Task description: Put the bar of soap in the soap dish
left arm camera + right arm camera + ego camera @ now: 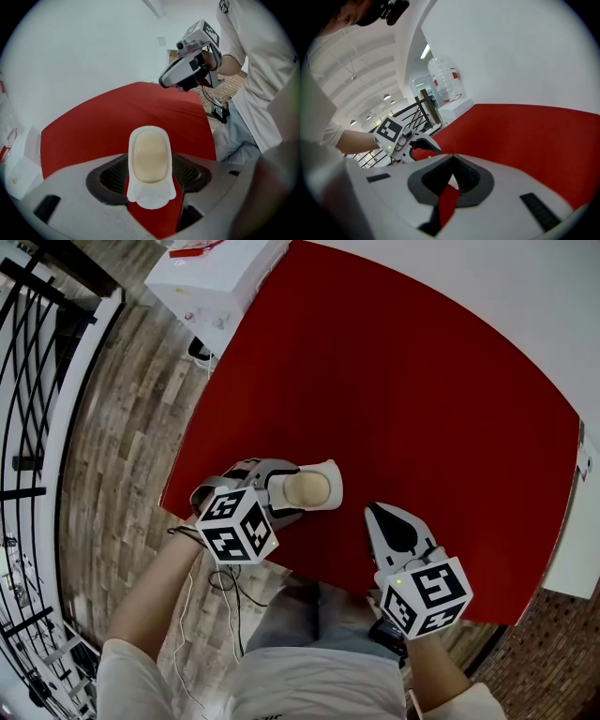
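**A:** Looking for the bar of soap (pixel 307 487)?

**B:** Sitting in the soap dish (pixel 331 473), filling its hollow, near the front edge of the red surface (pixel 422 381), toward the left corner.

**A:** Lying how against the left gripper (pixel 292 491)?

**B:** Lying right between its jaws, lengthwise along them, with the dish's rounded far end poking out past the tips. Standing spread wide, one jaw on either side of the dish, just beside its rim without pressing. Holding nothing.

**A:** Wondering about the right gripper (pixel 378 514) too.

**B:** Hanging over the same front edge, further right, well apart from the dish. Showing jaws drawn together at the tips, with nothing between them but a sliver of red behind.
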`<state>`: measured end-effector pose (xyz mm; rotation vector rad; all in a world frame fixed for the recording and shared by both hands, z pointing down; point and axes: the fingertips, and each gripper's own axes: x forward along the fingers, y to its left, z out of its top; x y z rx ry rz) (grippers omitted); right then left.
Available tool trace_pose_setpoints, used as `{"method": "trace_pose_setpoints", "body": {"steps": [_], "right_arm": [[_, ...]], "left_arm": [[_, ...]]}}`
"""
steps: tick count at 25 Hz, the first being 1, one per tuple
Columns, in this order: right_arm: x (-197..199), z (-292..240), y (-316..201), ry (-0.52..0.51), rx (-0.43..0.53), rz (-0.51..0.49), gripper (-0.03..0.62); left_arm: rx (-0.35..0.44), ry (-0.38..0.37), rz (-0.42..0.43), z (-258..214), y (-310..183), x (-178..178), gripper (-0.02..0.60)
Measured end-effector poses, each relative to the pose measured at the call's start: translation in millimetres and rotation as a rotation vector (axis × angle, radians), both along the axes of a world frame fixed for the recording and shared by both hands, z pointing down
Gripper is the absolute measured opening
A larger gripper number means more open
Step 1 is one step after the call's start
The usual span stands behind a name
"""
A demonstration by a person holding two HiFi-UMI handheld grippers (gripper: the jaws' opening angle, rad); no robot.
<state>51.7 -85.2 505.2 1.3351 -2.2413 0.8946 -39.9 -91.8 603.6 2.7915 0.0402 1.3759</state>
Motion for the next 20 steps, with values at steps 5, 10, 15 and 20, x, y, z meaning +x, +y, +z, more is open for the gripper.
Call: {"method": "trace_pose_setpoints", "body": {"steps": [5, 10, 15, 20], "right_arm": [[-3.0, -14.2, 7.5, 0.008, 0.015, -0.029, 0.003], [-2.1, -30.9, 16.7, 0.025, 0.023, -0.047, 0.003], [-1.8, -51.2, 23.0, 0.038, 0.043, -0.068, 0.003], [-2.4, -75.8, 33.4, 0.019, 0.056, -0.105, 0.003]], "left_arm": [[0.032, 0.013, -0.076, -28.2, -4.0, -7.4, 0.245], [0.090, 0.035, -0.226, -73.8, -6.8, -24.5, 0.074], [0.061, 0.107, -0.334, -111.6, 16.2, -32.0, 0.009], [0.030, 0.137, -0.533, -137.2, 42.2, -39.1, 0.008]]}}
